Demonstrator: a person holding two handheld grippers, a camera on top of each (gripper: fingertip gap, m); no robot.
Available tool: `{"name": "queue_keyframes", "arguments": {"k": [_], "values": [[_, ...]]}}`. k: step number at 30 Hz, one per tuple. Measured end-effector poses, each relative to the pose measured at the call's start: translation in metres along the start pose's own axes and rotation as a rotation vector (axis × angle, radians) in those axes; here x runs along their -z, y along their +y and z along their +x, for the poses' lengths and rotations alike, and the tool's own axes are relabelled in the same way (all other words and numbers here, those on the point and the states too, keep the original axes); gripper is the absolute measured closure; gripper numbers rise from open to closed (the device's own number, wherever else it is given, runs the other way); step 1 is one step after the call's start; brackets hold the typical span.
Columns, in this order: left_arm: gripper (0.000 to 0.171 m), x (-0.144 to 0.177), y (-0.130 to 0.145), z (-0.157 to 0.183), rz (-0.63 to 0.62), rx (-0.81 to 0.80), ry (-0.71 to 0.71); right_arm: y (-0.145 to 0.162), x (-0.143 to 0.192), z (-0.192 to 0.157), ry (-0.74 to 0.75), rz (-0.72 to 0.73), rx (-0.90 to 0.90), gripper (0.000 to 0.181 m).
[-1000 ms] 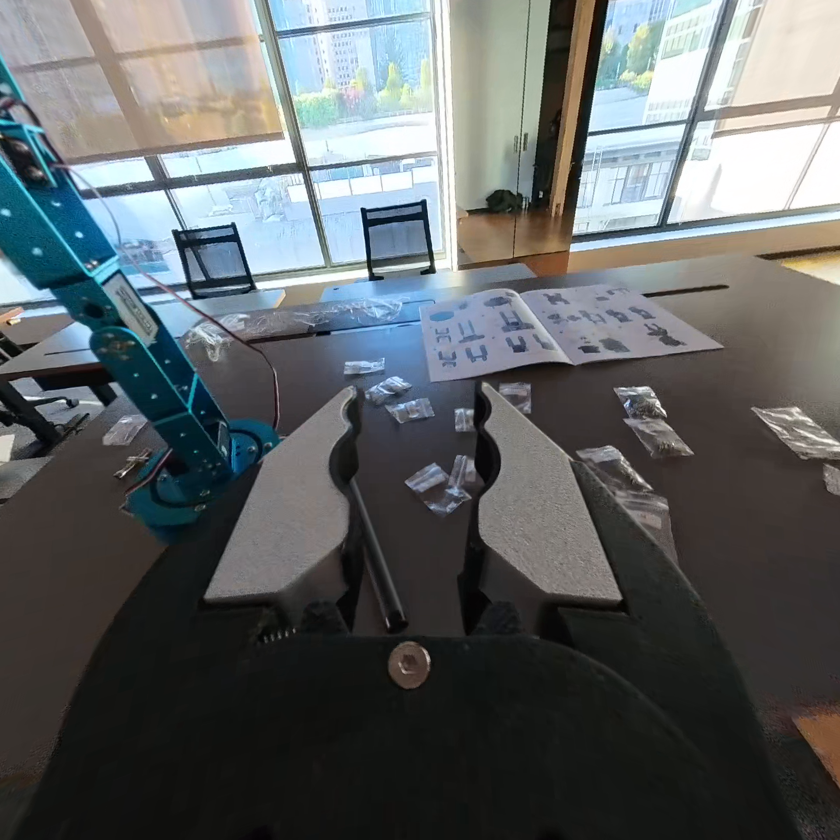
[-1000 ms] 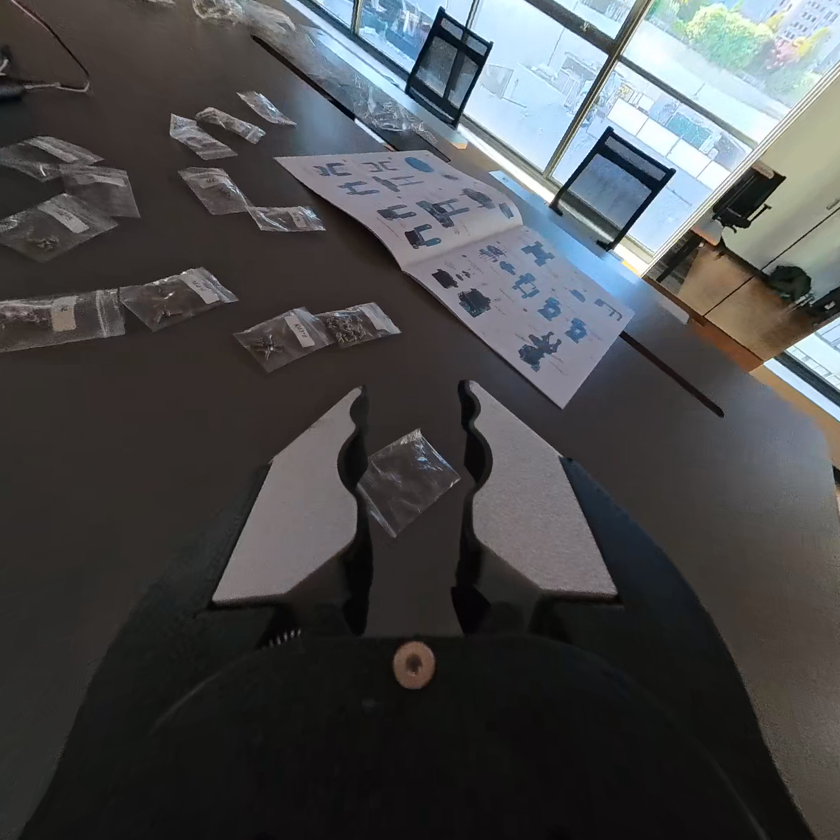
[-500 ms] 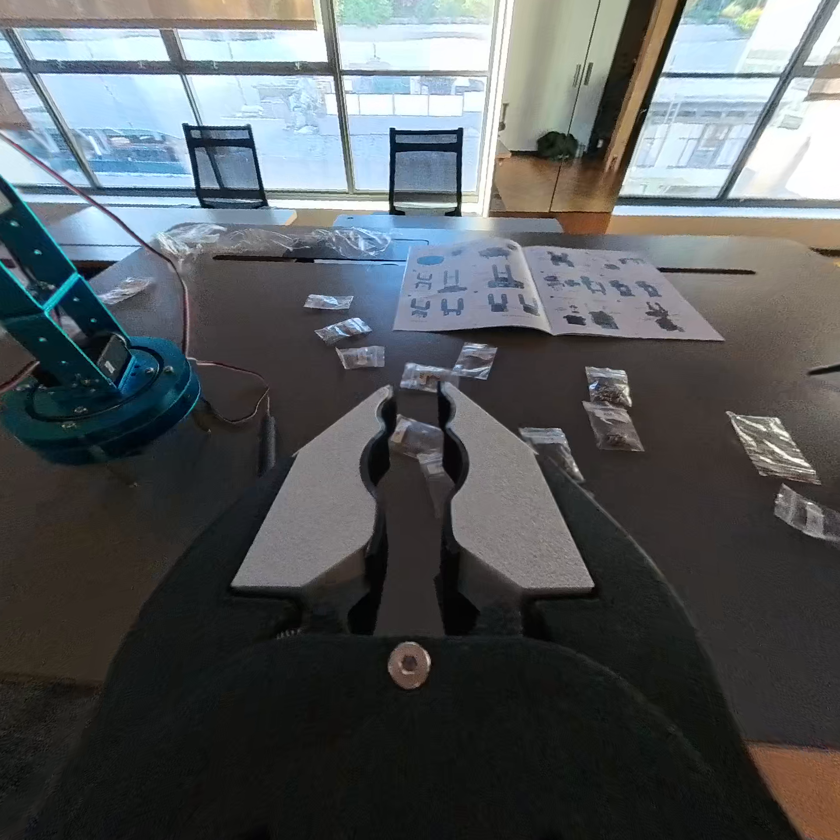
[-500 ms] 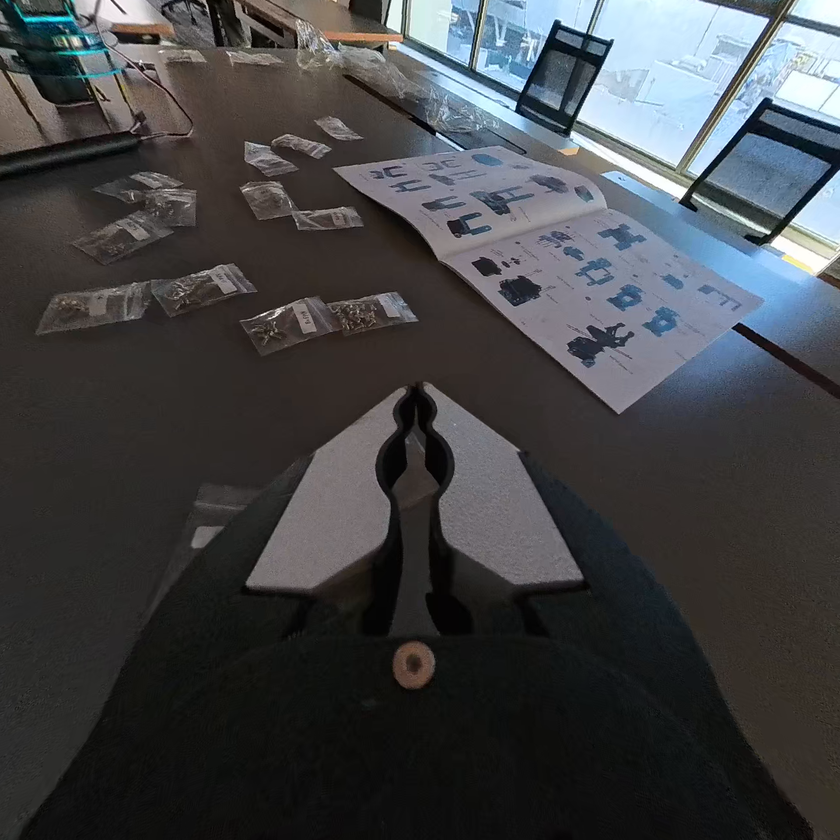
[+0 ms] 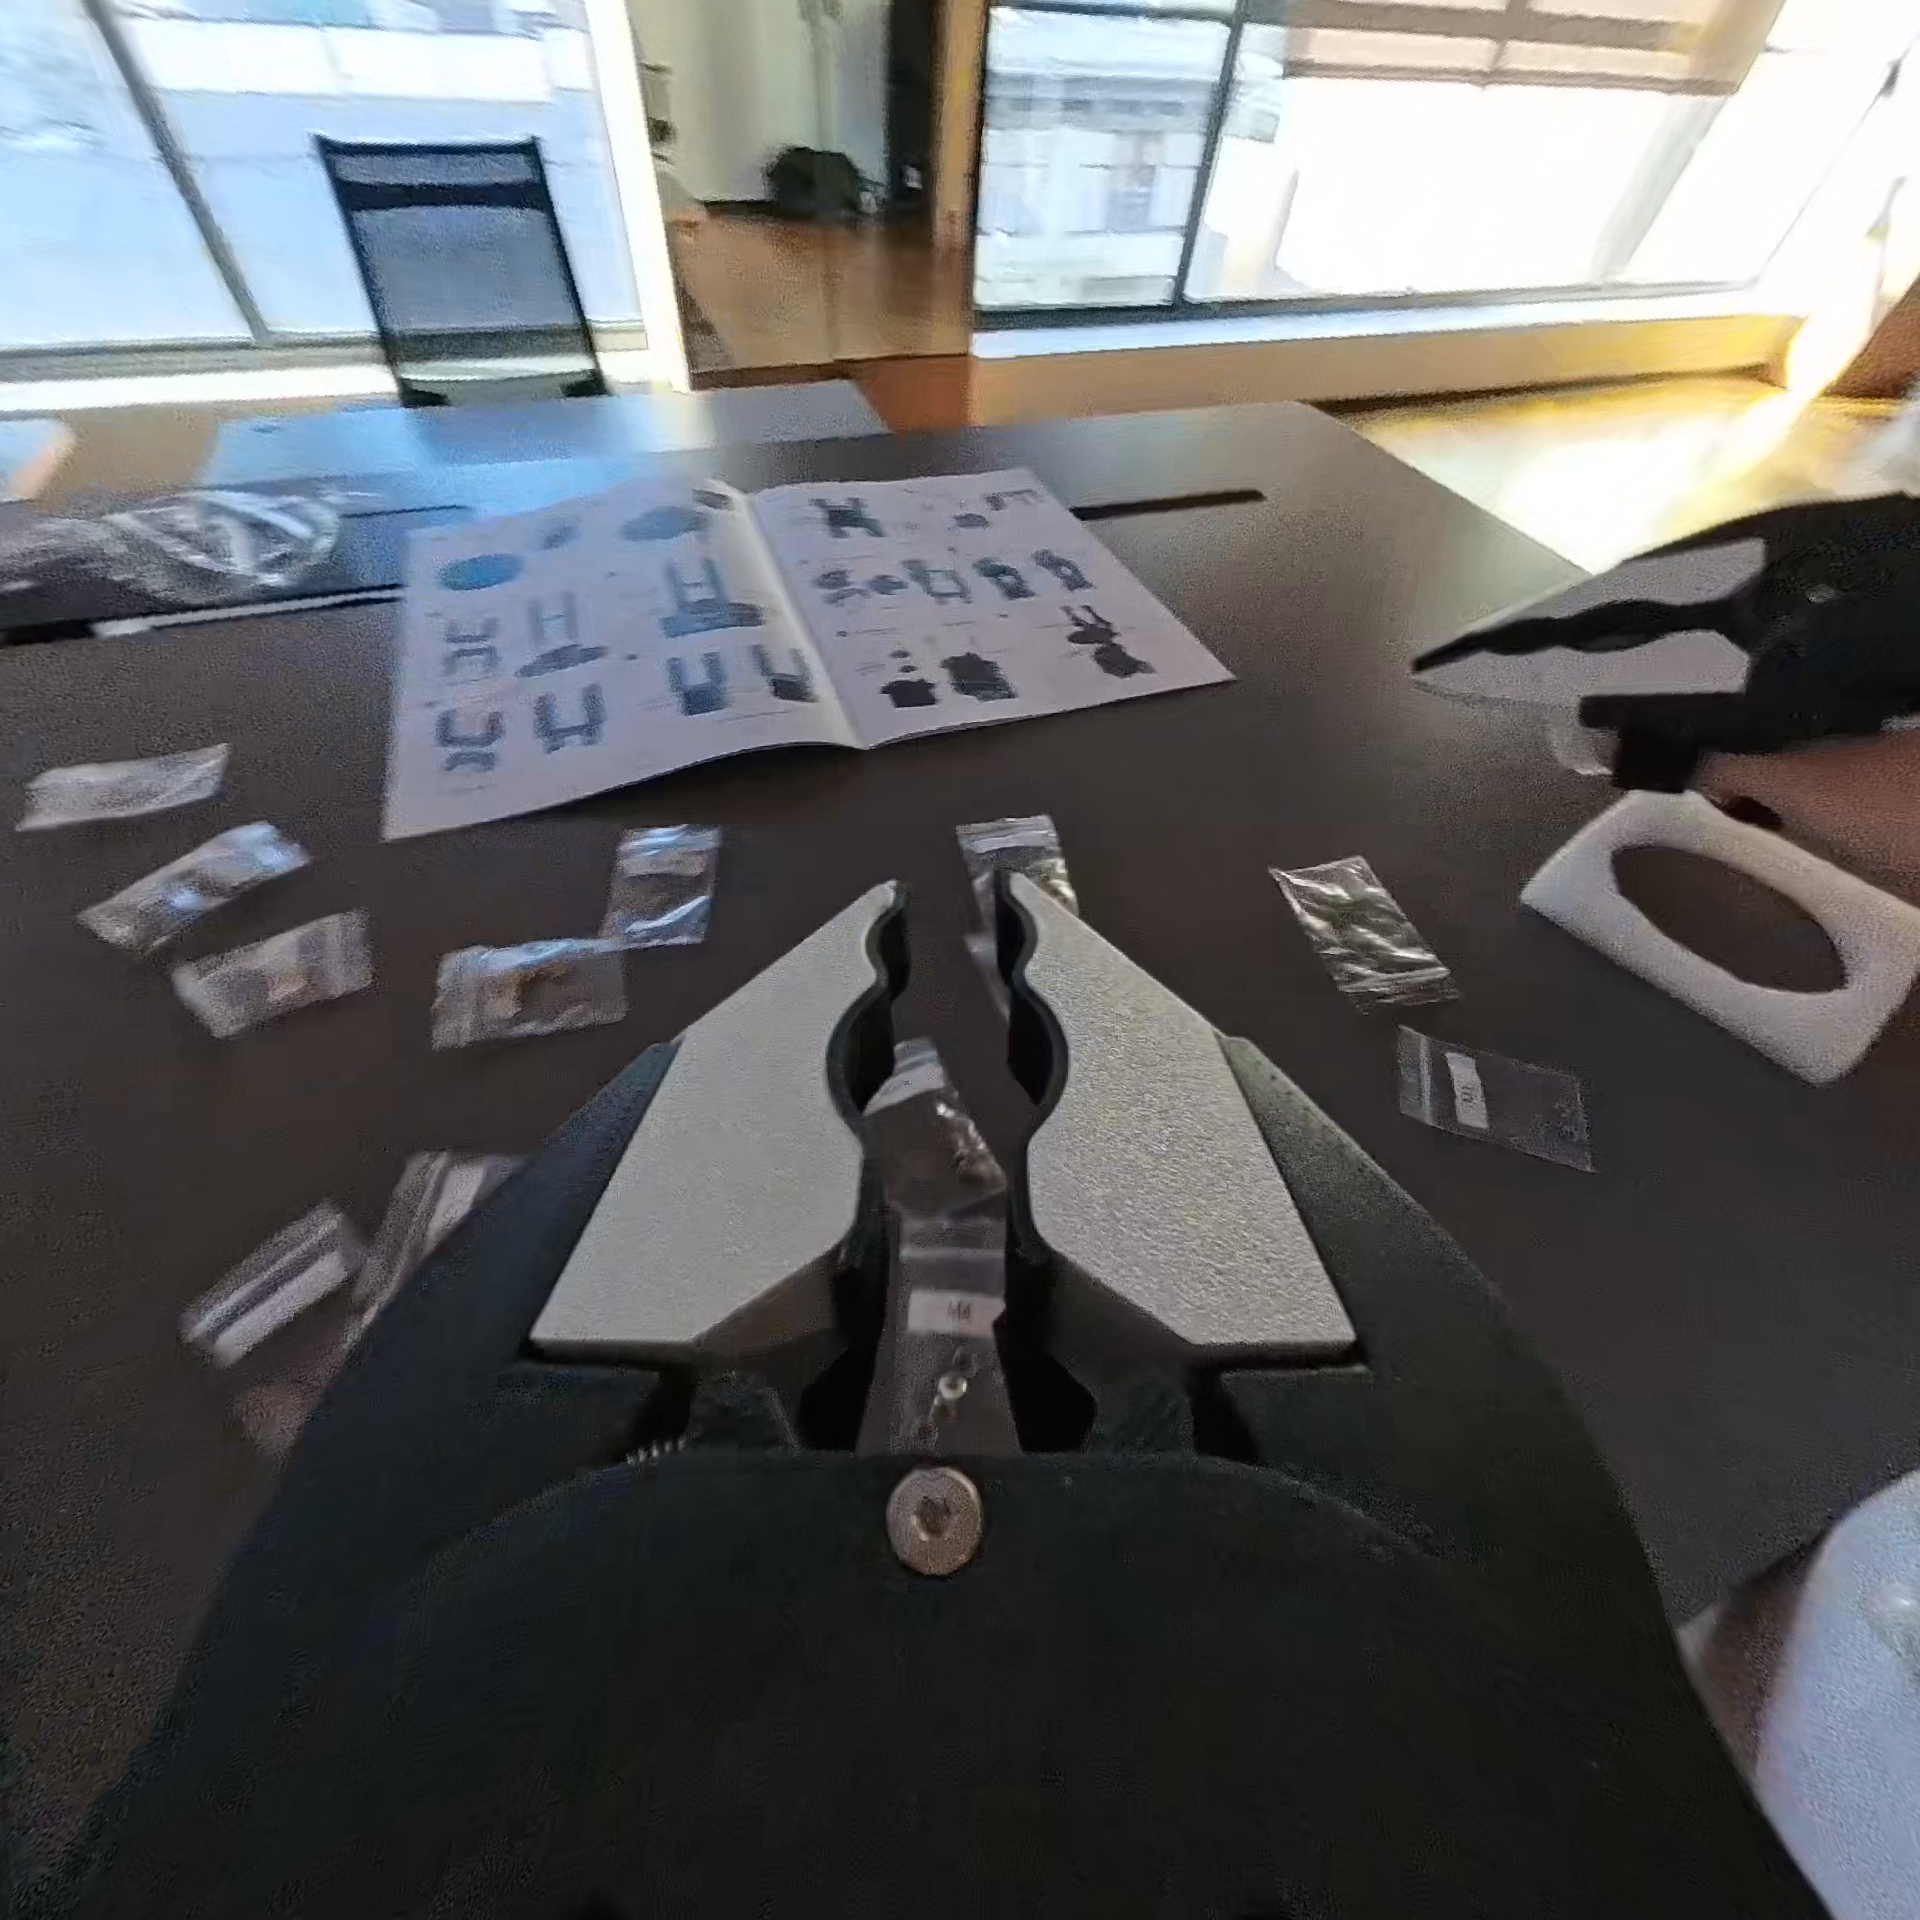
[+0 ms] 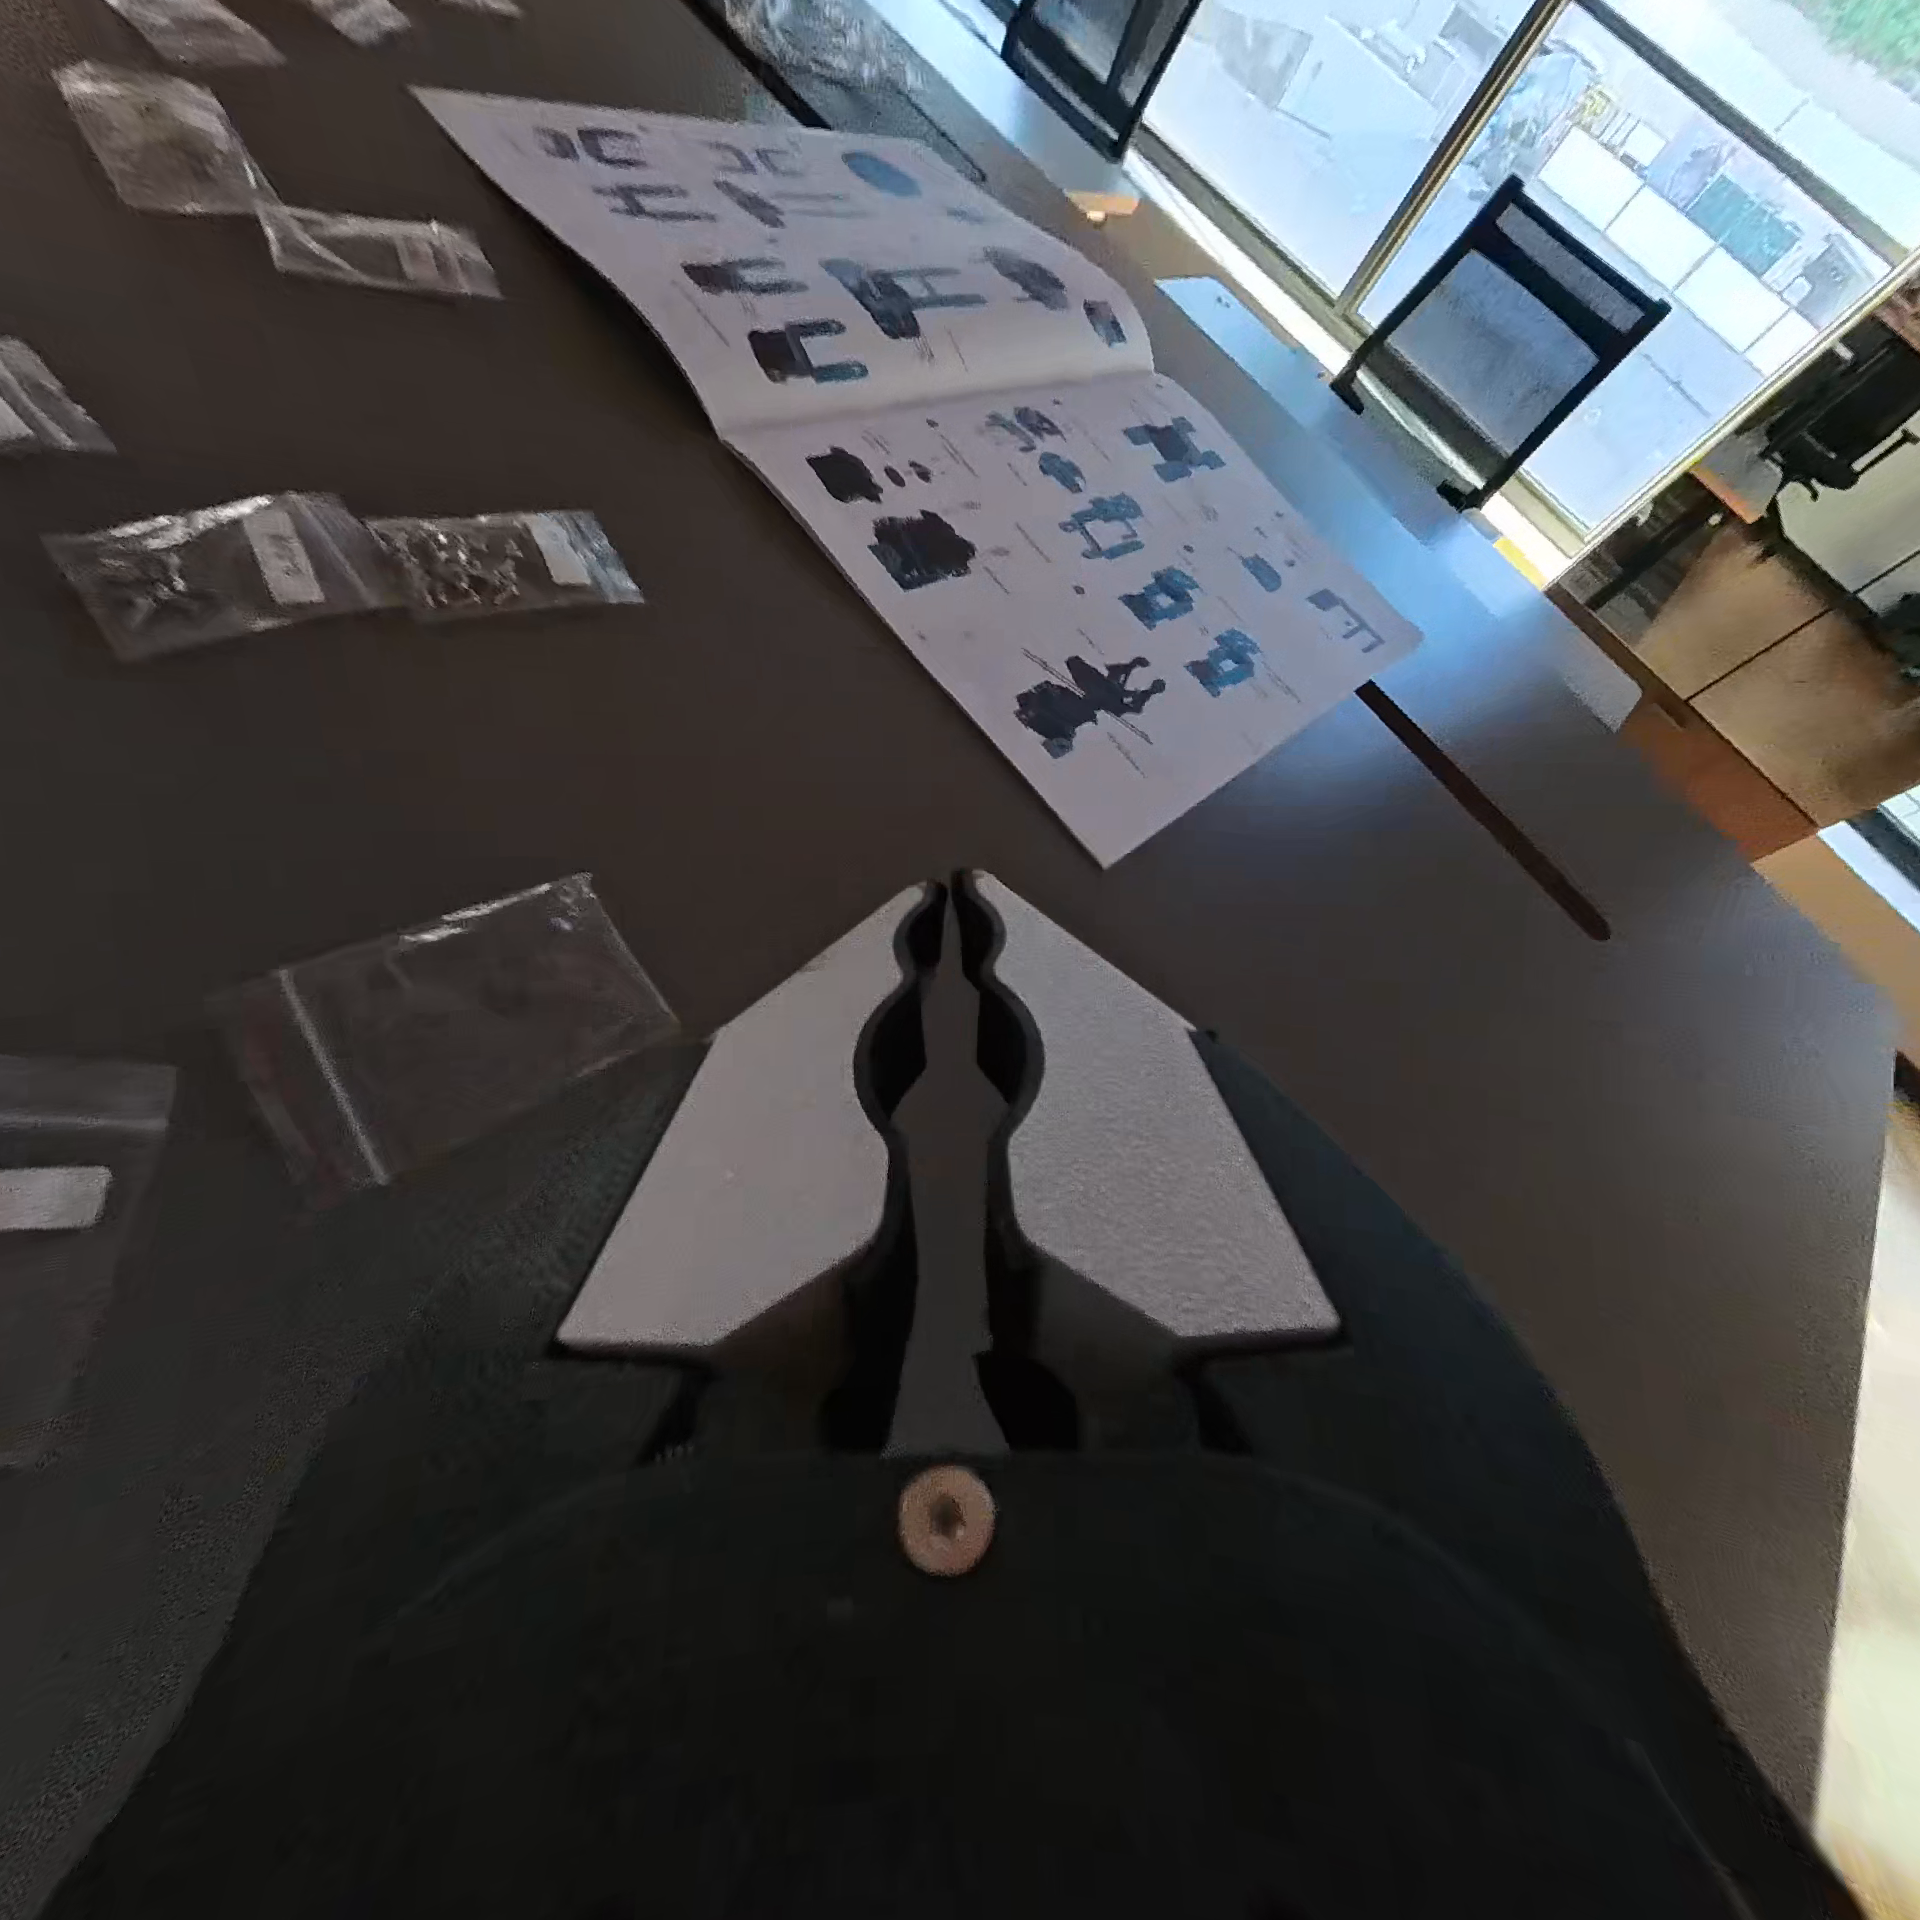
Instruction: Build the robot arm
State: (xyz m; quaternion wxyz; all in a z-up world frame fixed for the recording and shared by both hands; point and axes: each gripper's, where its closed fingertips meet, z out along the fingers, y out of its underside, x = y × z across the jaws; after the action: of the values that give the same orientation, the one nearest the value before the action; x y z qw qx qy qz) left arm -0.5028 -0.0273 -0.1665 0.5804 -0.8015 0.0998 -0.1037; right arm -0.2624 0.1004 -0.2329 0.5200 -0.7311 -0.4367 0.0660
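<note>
The left gripper (image 5: 948,906) has swung off the blue arm, over the clear packets; the right gripper (image 6: 953,883) has clenched, empty.

Left fingers slightly parted above a screw packet (image 5: 940,1143) (light, slippery film, probably best pinched at an edge) on the dark table (image 5: 1455,1299).

Bright daylight from windows (image 5: 1455,156); motion blur throughout; wide-angle edge distortion
</note>
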Motion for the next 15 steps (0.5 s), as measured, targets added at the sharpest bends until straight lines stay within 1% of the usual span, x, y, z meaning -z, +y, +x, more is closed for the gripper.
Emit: {"name": "queue_keyframes", "arguments": {"k": [2, 3, 4, 6, 7, 8, 9, 11, 13, 15], "values": [[0.144, -0.041, -0.007, 0.021, -0.058, -0.092, 0.151, 0.008, -0.009, 0.016, -0.037, -0.028, 0.034, 0.163], [0.140, -0.063, -0.011, 0.026, -0.073, -0.173, 0.194, 0.010, -0.015, 0.023, -0.056, -0.023, 0.038, 0.158], [0.134, -0.087, -0.014, 0.027, -0.088, -0.267, 0.211, 0.011, -0.021, 0.029, -0.079, -0.013, 0.036, 0.157], [0.110, -0.137, -0.015, 0.023, -0.139, -0.442, 0.220, 0.010, -0.035, 0.037, -0.146, 0.022, -0.005, 0.153], [0.096, -0.163, -0.014, 0.020, -0.176, -0.503, 0.233, 0.012, -0.044, 0.040, -0.187, 0.022, -0.033, 0.149], [0.088, -0.186, -0.010, 0.019, -0.220, -0.548, 0.261, 0.017, -0.053, 0.043, -0.223, -0.002, -0.054, 0.143], [0.087, -0.207, -0.005, 0.020, -0.264, -0.571, 0.308, 0.023, -0.062, 0.047, -0.244, -0.032, -0.057, 0.135], [0.090, -0.240, 0.006, 0.022, -0.335, -0.595, 0.398, 0.036, -0.080, 0.060, -0.235, -0.096, -0.052, 0.133], [0.088, -0.262, 0.018, 0.017, -0.414, -0.621, 0.436, 0.042, -0.091, 0.063, -0.248, -0.133, -0.085, 0.131], [0.090, -0.275, 0.028, 0.013, -0.475, -0.616, 0.463, 0.044, -0.097, 0.060, -0.276, -0.156, -0.132, 0.131]]}}
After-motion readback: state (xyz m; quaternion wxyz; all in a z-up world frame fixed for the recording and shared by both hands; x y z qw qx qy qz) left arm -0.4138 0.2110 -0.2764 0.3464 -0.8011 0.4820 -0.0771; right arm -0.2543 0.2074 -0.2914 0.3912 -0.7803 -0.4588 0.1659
